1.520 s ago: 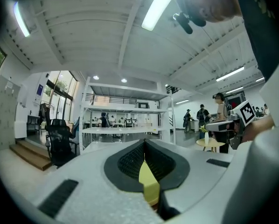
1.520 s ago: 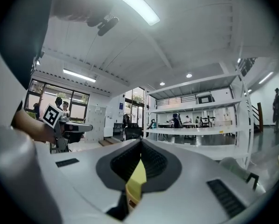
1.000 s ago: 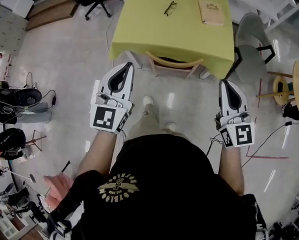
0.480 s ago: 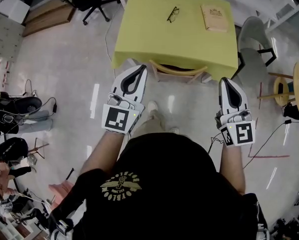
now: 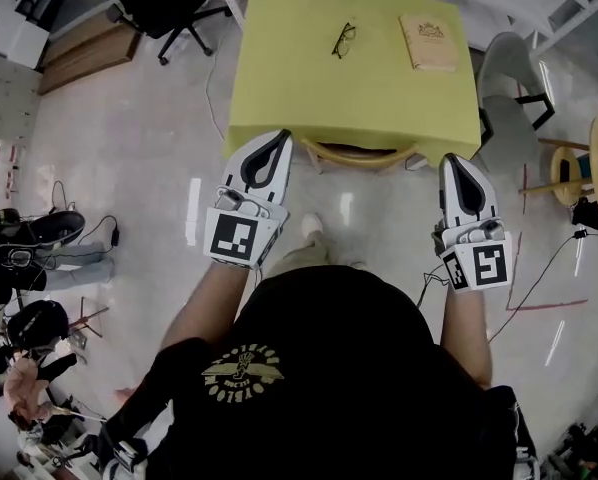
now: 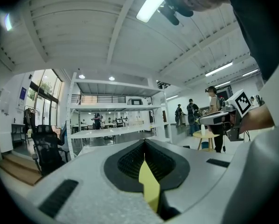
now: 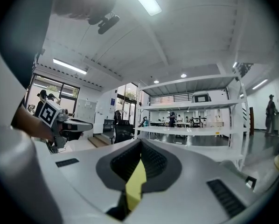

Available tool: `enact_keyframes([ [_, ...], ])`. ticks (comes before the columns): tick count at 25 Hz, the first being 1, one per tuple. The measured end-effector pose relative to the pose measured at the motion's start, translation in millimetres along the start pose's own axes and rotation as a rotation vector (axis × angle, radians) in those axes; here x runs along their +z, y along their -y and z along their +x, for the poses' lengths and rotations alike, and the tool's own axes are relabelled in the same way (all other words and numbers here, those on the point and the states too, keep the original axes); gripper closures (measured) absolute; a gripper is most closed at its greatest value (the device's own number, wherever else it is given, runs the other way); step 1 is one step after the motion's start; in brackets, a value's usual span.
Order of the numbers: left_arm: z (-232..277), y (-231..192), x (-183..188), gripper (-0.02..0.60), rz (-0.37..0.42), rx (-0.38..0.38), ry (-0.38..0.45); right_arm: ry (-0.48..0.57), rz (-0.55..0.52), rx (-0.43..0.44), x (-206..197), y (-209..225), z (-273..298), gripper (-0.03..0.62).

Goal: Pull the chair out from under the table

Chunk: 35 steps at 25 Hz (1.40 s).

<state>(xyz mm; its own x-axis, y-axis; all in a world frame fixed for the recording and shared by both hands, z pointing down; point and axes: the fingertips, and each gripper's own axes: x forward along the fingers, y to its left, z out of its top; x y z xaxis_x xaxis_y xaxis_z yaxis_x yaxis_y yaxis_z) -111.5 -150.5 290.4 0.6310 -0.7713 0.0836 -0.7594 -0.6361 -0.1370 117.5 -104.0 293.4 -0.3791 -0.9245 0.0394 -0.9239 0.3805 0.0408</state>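
Holding left gripper (image 5: 277, 139) and right gripper (image 5: 458, 162) fully closed, empty, touching nothing, both pointing level at the desk's (image 5: 289, 78) near edge. Flanking the chair (image 5: 364, 156), tucked under that edge, its back rail running crosswise between both tips, left seeming slightly nearer.

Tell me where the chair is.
In the head view, the chair is tucked under the near edge of the yellow table, its wooden back showing between the left claw and the right claw.
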Motion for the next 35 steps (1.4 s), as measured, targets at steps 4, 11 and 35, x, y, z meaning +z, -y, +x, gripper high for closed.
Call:
enact_keyframes([
  [4,16,-12,2,0.572,-0.012,-0.023,0.008,-0.005,0.002,-0.027,2,4,14,0.583],
  [11,37,-44,-2,0.572,-0.017,-0.059,0.018,-0.014,-0.003,-0.073,7,7,36,0.583],
  [35,100,-59,-31,0.572,-0.049,-0.143,-0.044,-0.048,-0.021,-0.115,11,58,88,0.583],
])
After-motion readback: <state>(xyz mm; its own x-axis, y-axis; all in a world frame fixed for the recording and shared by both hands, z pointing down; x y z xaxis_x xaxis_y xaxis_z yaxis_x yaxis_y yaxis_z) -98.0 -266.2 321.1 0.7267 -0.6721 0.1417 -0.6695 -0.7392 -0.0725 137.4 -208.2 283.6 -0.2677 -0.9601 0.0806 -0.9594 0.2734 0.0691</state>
